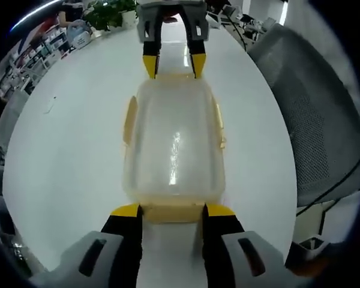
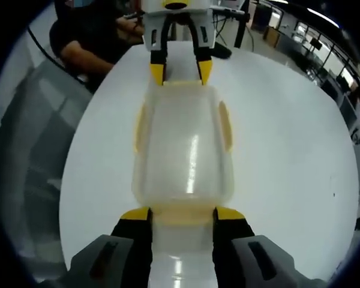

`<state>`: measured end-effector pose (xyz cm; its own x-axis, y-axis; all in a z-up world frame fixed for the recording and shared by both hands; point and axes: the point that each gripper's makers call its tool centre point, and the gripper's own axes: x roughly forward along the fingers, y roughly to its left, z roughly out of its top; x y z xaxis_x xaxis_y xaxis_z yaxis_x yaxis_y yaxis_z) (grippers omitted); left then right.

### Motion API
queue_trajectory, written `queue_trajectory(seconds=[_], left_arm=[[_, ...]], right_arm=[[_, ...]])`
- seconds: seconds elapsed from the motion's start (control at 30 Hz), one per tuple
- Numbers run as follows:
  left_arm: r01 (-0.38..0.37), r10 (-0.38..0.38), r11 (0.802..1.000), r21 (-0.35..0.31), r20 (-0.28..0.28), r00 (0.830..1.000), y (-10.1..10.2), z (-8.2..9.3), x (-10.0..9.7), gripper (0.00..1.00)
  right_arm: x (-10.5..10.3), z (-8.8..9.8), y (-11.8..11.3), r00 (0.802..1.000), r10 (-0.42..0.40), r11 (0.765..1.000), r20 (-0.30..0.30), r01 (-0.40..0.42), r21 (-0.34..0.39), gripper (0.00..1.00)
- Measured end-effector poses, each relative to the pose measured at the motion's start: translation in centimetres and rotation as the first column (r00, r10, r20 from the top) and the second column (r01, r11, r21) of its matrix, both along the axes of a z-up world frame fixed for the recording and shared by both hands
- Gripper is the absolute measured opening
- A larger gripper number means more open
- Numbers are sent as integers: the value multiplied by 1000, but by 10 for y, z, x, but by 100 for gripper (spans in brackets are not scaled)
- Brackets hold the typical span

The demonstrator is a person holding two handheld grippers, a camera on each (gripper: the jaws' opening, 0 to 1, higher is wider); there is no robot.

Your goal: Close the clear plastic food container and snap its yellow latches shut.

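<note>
Fingers of my left gripper (image 1: 166, 210) and right gripper (image 2: 182, 214) straddle opposite end latches of the container (image 1: 174, 147), spread, mid-table (image 1: 72, 156); uneven pressing could skid it.

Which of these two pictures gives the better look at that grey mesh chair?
The left gripper view: the grey mesh chair stands along the white table's edge, its mesh back lit and plain to see. The right gripper view shows a grey chair too, but dim and blurred beside the table.
</note>
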<state>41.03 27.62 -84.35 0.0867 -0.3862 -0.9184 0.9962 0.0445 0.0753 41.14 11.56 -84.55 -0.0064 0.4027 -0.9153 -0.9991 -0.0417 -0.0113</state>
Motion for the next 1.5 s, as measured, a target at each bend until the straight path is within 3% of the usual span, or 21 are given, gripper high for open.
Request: queue_trajectory(seconds=[0.6, 1.5], left_arm=[[-4, 4, 1000, -14, 14, 1000, -12, 33, -2, 38], [15, -14, 999, -37, 50, 999, -44, 56, 5, 38]], right_arm=[[0, 36, -11, 1000, 7, 1000, 16, -8, 21, 37], [3, 55, -43, 999, -11, 1000, 42, 10, 27, 38]])
